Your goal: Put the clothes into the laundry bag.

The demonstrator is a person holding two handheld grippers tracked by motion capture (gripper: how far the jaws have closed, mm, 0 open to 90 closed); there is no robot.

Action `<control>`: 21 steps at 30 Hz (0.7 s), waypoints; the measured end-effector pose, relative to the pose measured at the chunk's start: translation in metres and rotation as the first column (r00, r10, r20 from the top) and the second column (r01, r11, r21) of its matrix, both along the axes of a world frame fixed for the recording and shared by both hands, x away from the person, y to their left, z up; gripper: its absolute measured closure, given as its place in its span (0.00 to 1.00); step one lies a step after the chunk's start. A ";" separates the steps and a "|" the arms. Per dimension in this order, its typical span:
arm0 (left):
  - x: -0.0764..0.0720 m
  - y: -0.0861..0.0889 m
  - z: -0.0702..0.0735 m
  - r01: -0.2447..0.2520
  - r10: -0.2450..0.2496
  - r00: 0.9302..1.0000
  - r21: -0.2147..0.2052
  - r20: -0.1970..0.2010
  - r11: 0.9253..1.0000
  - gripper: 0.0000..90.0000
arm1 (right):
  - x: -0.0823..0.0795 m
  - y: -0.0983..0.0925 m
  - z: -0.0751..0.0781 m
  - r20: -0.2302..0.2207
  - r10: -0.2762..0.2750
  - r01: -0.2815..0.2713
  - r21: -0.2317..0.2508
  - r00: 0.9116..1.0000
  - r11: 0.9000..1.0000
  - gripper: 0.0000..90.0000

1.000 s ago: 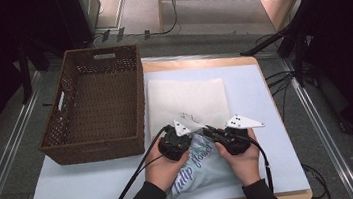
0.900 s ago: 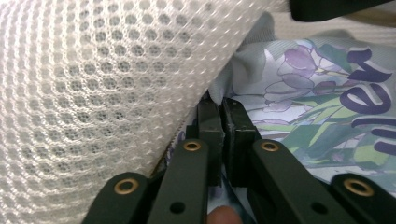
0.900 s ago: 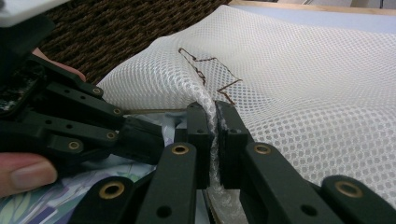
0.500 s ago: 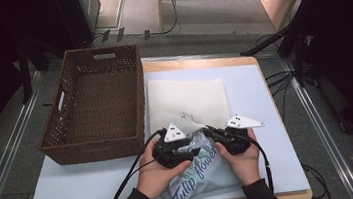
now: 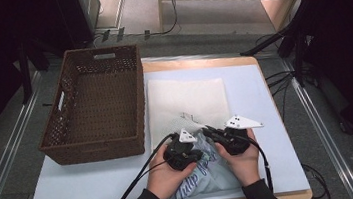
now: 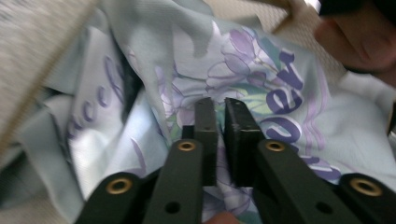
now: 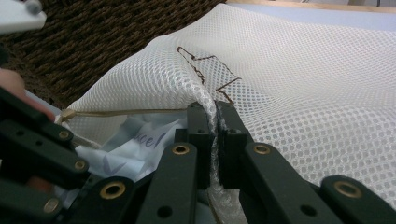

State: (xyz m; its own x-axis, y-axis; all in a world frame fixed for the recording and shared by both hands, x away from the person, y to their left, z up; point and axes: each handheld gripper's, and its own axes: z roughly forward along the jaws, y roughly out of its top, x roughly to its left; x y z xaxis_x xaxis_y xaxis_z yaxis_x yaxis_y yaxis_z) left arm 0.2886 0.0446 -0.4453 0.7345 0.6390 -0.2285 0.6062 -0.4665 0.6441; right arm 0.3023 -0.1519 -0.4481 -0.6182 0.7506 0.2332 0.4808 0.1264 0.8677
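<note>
— Mesh laundry bag, white and honeycombed, where is it?
— Flat on the worktop beside the wicker basket; the right hand-held gripper pinches its rim tight.
— And the left hand-held gripper?
— Its jaws have just been closing, now clamped on the pale-blue floral garment at the bag's mouth.

Hands cover much of the printed garment; its lettering is partly hidden, and its close-up is blurred at the edges.

Pale blue printed shirt crumpled, white mesh bag flat
</note>
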 end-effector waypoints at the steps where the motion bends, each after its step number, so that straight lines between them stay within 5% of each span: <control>1: 0.002 0.001 0.001 -0.008 0.008 1.000 -0.005 -0.003 1.000 0.98 | 0.000 0.000 0.000 0.001 0.000 0.000 0.000 1.000 1.000 0.96; 6: 0.017 0.006 0.004 -0.080 0.080 0.997 -0.056 -0.006 0.995 0.99 | -0.001 0.000 0.002 0.007 0.000 0.000 0.006 1.000 1.000 0.96; 8: 0.024 0.008 0.004 -0.144 0.144 0.990 -0.078 -0.007 0.987 0.99 | -0.001 0.001 0.003 0.010 0.003 -0.003 0.003 1.000 1.000 0.96; 14: 0.035 0.003 -0.005 -0.233 0.234 0.970 -0.018 0.072 0.972 0.98 | -0.002 0.002 0.003 0.009 0.004 -0.004 0.000 1.000 1.000 0.96; 17: 0.034 0.002 -0.005 -0.210 0.211 0.974 -0.012 0.081 0.978 0.95 | -0.001 0.001 0.002 0.009 0.005 -0.005 0.001 1.000 1.000 0.96; 21: 0.026 0.007 0.001 -0.158 0.161 0.984 -0.032 0.080 0.987 0.76 | -0.001 0.000 0.001 0.007 0.002 -0.002 0.001 1.000 1.000 0.96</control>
State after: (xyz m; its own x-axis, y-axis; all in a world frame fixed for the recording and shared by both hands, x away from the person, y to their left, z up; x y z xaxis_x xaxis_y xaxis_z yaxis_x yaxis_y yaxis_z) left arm 0.3147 0.0515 -0.4444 0.6405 0.7444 -0.1888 0.6160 -0.3512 0.7051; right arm 0.3015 -0.1523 -0.4466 -0.6212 0.7493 0.2295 0.4748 0.1269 0.8709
